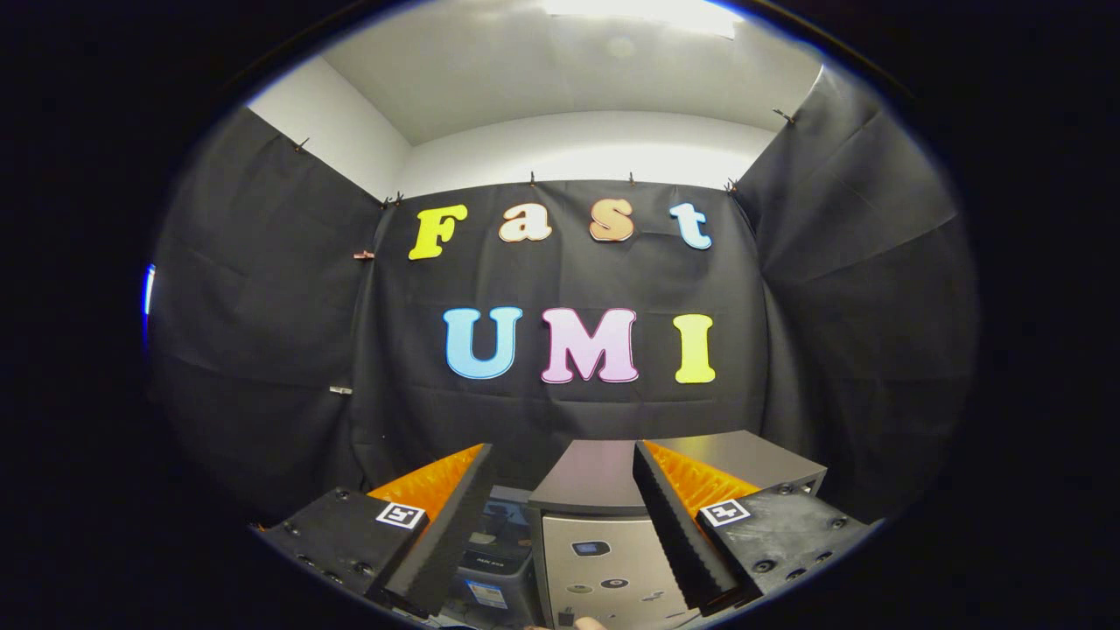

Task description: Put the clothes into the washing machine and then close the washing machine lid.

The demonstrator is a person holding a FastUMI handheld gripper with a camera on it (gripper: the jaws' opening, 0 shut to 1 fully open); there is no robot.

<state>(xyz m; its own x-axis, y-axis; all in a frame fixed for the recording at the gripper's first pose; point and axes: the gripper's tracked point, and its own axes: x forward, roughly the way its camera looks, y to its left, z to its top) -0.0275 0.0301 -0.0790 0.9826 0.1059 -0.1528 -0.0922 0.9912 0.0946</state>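
My gripper [562,448] is open, its two fingers spread wide with nothing between them. It is held high and looks level at the booth's back wall. Below and just ahead of the fingers stands a small grey washing machine [604,477], seen from above and in front. Its flat top lid looks shut. Its pale front panel [595,560] carries a few small stickers or buttons. The right finger [674,516] overlaps the machine's top right part.
A dark box-like thing with labels [490,560] sits just left of the machine, partly hidden behind the left finger. Black cloth walls close the booth at the back and on both sides. A bit of a hand [588,623] shows below the machine's front.
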